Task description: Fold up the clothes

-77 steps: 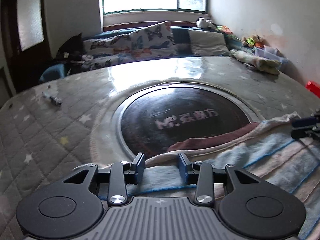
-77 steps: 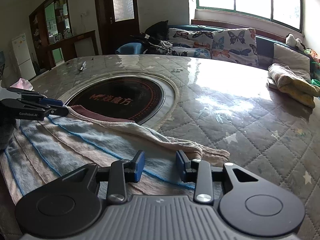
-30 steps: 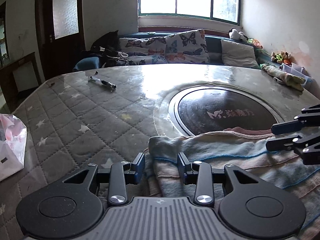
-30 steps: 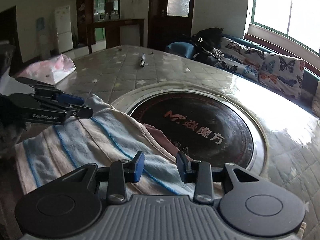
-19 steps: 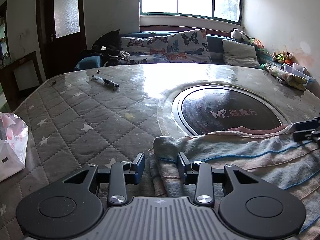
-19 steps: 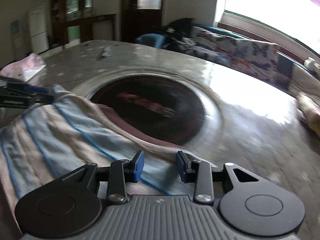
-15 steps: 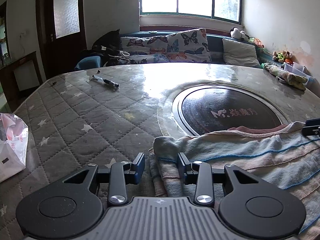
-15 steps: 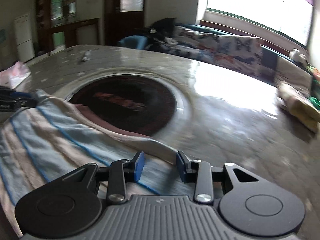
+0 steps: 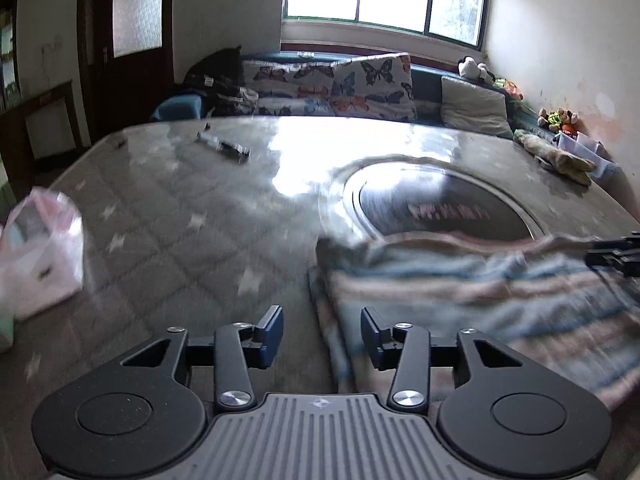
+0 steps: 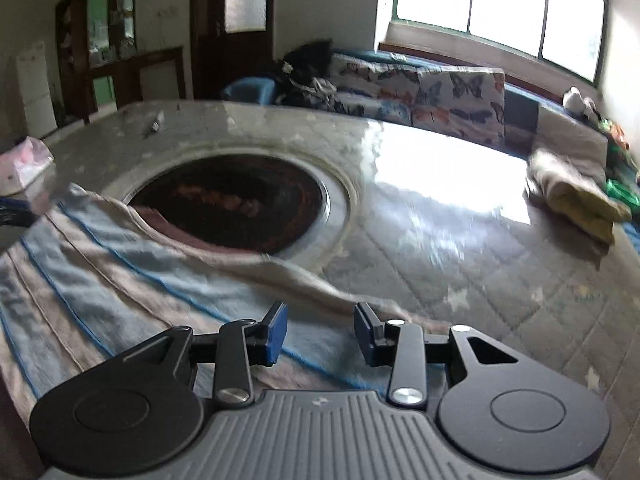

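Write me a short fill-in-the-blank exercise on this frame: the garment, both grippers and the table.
1. The striped garment lies partly over the table's dark ____ inset.
2. The left gripper and the right gripper both have their jaws ____.
3. The pillows behind the table are printed with ____.
4. Near the table's far right edge lies a folded ____ cloth.

Missing words: round; open; butterflies; yellowish
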